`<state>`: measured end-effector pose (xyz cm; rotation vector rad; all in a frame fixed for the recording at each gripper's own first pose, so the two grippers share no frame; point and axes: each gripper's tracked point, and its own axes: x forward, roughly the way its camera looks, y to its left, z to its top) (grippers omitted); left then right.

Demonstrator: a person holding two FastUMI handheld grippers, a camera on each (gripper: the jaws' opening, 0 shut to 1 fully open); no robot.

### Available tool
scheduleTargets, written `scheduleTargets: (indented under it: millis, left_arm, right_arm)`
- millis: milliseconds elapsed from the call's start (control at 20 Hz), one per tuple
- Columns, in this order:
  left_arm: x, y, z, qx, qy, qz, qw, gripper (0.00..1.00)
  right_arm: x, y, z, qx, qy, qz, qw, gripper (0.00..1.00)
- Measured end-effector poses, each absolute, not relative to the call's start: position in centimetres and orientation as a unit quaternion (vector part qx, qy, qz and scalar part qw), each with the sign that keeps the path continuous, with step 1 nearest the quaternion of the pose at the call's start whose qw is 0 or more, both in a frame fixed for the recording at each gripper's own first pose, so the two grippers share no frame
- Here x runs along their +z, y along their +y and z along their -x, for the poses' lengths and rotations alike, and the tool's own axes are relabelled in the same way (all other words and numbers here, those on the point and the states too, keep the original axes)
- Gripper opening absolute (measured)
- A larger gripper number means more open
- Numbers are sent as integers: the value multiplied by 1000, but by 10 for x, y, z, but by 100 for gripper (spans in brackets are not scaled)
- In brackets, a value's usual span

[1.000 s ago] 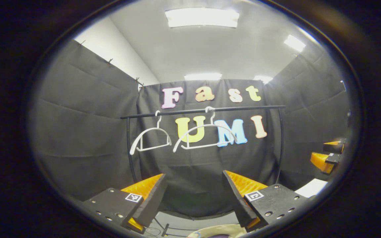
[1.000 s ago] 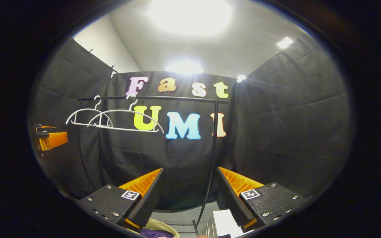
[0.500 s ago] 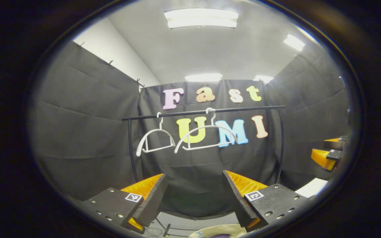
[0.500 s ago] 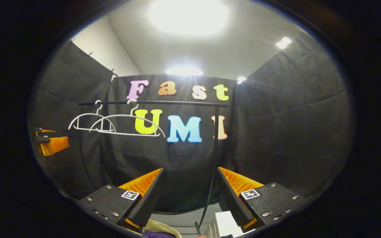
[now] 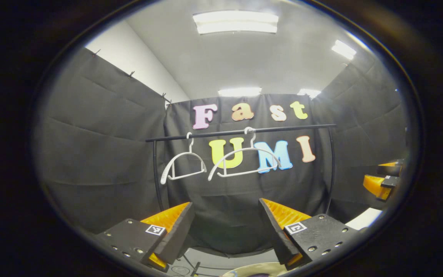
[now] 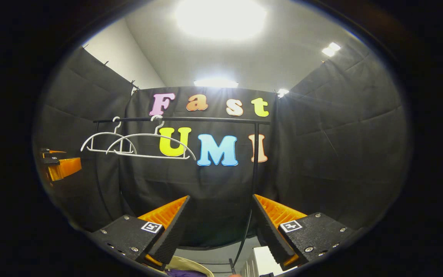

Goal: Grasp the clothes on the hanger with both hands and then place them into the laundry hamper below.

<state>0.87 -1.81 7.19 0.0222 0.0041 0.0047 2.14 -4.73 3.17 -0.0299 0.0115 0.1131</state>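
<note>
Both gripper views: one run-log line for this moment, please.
left tongs: open, empty | right tongs: open, empty | hangers: two on rail, bare | hamper: below, purple cloth inside

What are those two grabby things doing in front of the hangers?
A person holds a gripper in each hand. The left gripper and the right gripper are both open and hold nothing. Both point at a black rail where two white hangers hang bare, with no clothes on them. The hamper sits below, at the bottom edge of the right gripper view, with something purple inside, so the clothes seem to be in it already.
</note>
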Motion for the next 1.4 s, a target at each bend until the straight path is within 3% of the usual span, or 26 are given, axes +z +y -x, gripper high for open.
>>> scheduleTargets:
  millis: [200, 300, 350, 550, 600, 800, 1300, 1400]
  left_arm:
    - [71, -15, -13, 3, 0, -8, 1000, 96]
    - [71, -13, -16, 4, -2, -7, 1000, 100]
    - [71, -12, -17, 5, -2, -5, 1000, 96]
    - [69, -13, -21, 2, -5, -7, 1000, 96]
    - [70, -12, -22, 1, -7, -8, 1000, 100]
    - [68, -11, -27, -1, -9, -7, 1000, 96]
    - [69, -6, -37, -3, -17, -12, 1000, 100]
    - [70, -7, -37, -3, -20, -17, 1000, 96]
  right_arm:
    - [32, -46, -23, 53, 4, 16, 998, 95]
    - [32, -43, -26, 53, 4, 16, 998, 95]
    - [32, -42, -27, 53, 5, 16, 998, 95]
    - [35, -37, -30, 55, -1, 15, 998, 95]
    - [34, -35, -31, 55, -1, 17, 998, 95]
    - [35, -26, -32, 60, -1, 18, 998, 95]
    - [35, -24, -41, 48, -6, 16, 999, 95]
    - [33, -25, -42, 45, -5, 13, 999, 95]
